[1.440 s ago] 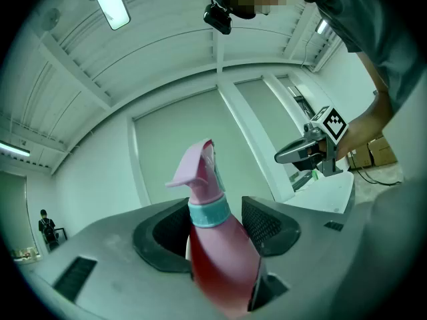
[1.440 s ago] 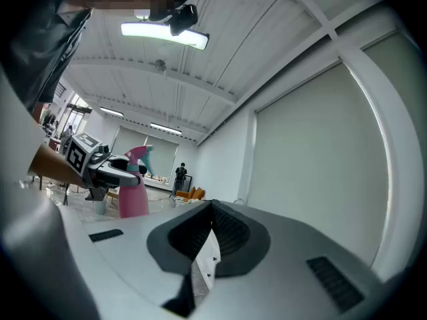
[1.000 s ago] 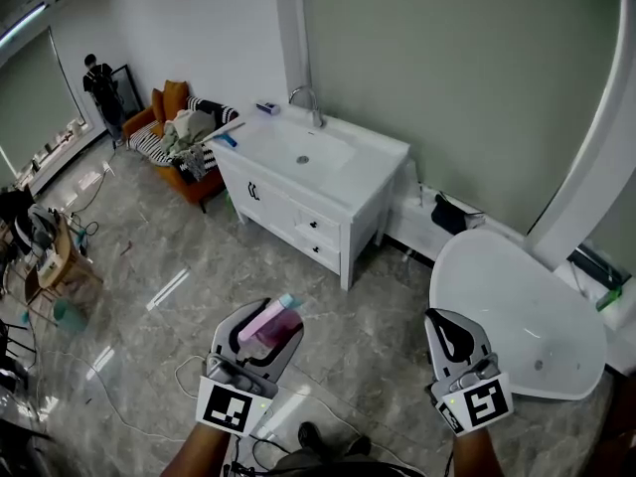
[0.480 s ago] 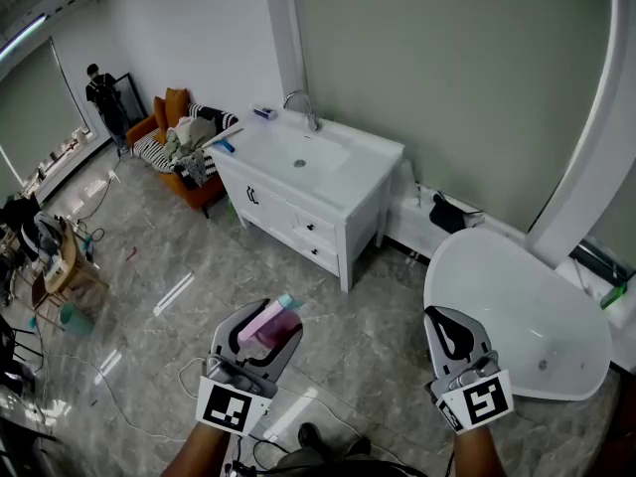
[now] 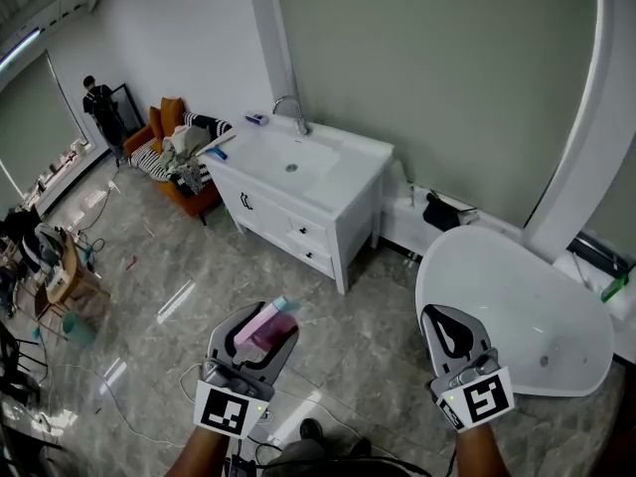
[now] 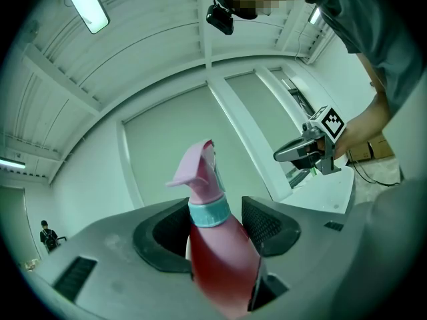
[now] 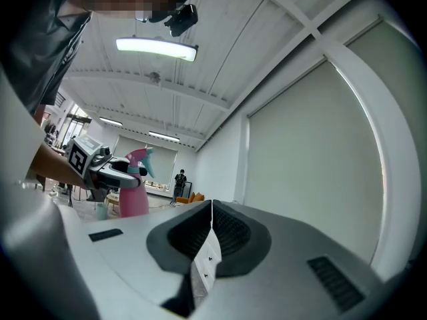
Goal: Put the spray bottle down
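A pink spray bottle [image 5: 264,327] with a teal collar and pale pink trigger head is held level over the floor. My left gripper [image 5: 266,320] is shut on its body. In the left gripper view the bottle [image 6: 215,245] stands between the two dark pads, which press on its shoulders. My right gripper [image 5: 447,318] hangs at the right, beside the bathtub, shut with nothing in it. In the right gripper view its pads [image 7: 220,232] meet, and the bottle [image 7: 133,193] shows at the left in the other gripper [image 7: 100,163].
A white vanity [image 5: 328,182] with a sink and faucet stands ahead against the green wall. A white bathtub [image 5: 517,311] lies at the right. An orange sofa [image 5: 179,142] with clothes and a person [image 5: 99,97] are at the far left. Cables [image 5: 109,405] trail over the grey floor.
The whole view has shifted: the vanity has slid a little left and the bathtub looms larger. Both grippers keep their places in the picture, and the grip on the bottle is unchanged.
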Tool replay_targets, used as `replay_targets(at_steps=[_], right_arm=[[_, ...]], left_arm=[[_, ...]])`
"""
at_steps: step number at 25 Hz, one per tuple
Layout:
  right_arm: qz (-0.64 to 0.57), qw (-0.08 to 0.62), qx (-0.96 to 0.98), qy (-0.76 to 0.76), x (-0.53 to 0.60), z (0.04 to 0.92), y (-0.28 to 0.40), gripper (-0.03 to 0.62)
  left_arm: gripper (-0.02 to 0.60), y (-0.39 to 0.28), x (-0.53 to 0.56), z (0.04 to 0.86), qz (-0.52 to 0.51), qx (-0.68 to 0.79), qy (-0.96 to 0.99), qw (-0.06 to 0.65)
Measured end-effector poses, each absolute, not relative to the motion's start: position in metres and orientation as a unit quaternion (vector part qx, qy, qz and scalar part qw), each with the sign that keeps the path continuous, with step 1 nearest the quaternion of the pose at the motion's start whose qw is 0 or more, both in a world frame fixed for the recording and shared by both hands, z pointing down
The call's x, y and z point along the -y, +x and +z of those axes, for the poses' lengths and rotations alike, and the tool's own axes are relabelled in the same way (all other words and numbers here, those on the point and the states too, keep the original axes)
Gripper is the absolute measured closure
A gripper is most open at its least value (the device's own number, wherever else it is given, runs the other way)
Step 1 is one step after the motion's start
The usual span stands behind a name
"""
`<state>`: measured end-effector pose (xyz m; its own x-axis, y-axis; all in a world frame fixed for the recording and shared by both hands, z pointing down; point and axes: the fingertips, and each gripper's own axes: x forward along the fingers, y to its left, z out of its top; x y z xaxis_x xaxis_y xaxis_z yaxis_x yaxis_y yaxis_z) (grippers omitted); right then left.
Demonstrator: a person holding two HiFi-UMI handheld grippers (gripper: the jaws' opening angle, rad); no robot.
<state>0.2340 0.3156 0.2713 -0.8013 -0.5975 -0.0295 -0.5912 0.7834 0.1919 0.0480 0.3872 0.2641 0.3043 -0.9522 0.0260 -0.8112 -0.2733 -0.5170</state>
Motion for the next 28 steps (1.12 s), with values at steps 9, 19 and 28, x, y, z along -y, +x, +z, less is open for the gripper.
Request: replay_targets(at_steps=[9,19,28], right_arm=[[-0.122,0.025,0.935,0.333,-0.295,0.275,0.21,0.585],[-0.095,0.065,0.918,0.379,-0.285,0.289,0.19,0.585],[-0.102,0.078,0.913,0.388,-0.257,0.279,0.12,0.584]], left_arm=[[0.35,0.009,-0.365,0.287,-0.107,-0.589,-0.79,0.128],[0.35,-0.023,-0.334,0.312,-0.109,-0.555,-0.819,0.1],[0.35,-0.085,-0.302,0.296,-0.104,-0.523,-0.829,0.165]])
